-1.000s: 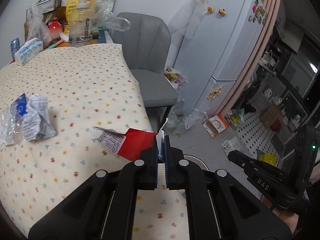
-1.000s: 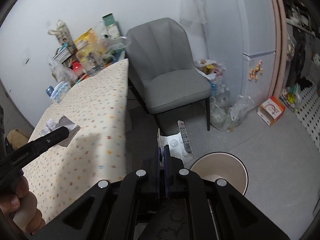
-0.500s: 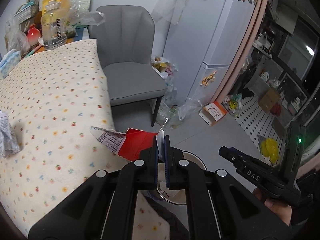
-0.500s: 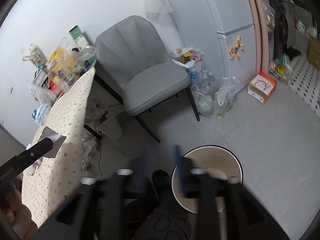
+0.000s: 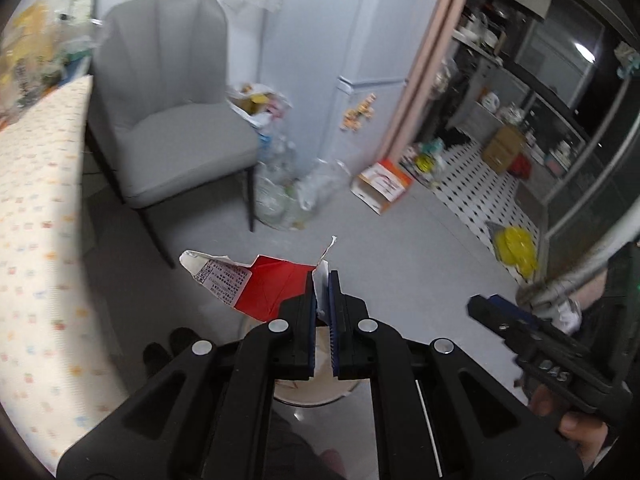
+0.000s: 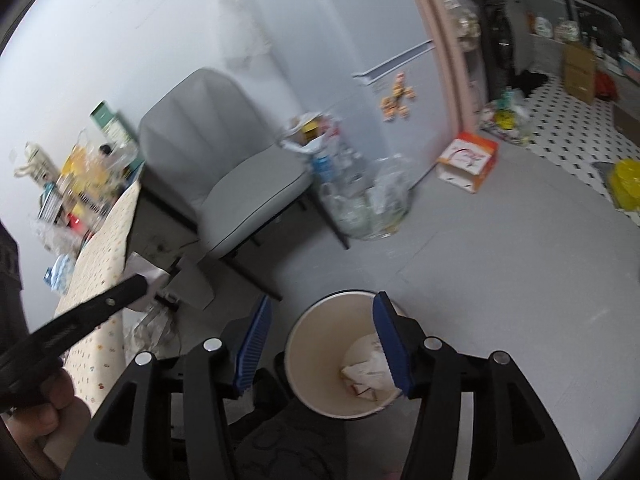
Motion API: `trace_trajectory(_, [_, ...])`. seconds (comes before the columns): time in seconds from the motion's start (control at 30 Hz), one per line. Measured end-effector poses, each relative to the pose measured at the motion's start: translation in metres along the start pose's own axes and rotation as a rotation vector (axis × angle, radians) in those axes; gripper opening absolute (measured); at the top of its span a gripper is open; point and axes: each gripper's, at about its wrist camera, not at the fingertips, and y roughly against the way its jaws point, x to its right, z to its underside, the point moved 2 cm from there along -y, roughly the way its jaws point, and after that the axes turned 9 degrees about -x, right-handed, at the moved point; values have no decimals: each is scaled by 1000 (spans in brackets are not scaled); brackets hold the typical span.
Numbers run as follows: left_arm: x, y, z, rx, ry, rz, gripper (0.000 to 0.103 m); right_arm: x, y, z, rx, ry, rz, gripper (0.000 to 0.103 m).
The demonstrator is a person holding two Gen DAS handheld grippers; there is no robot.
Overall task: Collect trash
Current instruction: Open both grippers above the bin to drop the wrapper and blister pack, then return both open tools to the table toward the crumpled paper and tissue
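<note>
My left gripper is shut on a torn red and white paper wrapper and holds it in the air above the floor, over the rim of the round bin that shows below the fingers. My right gripper is open and empty, right above the beige trash bin. A crumpled white wrapper lies at the bottom of the bin. The left gripper also shows in the right wrist view, at the table's edge, with the wrapper hanging from it.
A table with a dotted cloth is on the left. A grey chair stands behind it. Clear plastic bags of bottles and an orange box lie on the grey floor by the fridge.
My left gripper has carried the red wrapper off the table and out over the bin. My right gripper has opened and let its white wrapper fall into the bin.
</note>
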Motion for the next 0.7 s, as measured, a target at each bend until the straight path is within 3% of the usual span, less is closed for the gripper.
trace_trajectory(0.27, [18,-38,-3,-90,10,40,10,29,15,4,21,-48,24,53])
trace_trajectory(0.33, [17,-42,-2,-102,23,55,18,30,15,4,21,-51,25,53])
trace_trajectory(0.4, [14,-40,0,-100,27,65,42,31,14,5,19,-52,24,53])
trace_trajectory(0.43, [12,-38,0,-93,33,73,47,31,13,5,17,-51,22,53])
trace_trajectory(0.7, [-11,-13,2,-47,78,54,79,11,11,6,6,-17,-2,53])
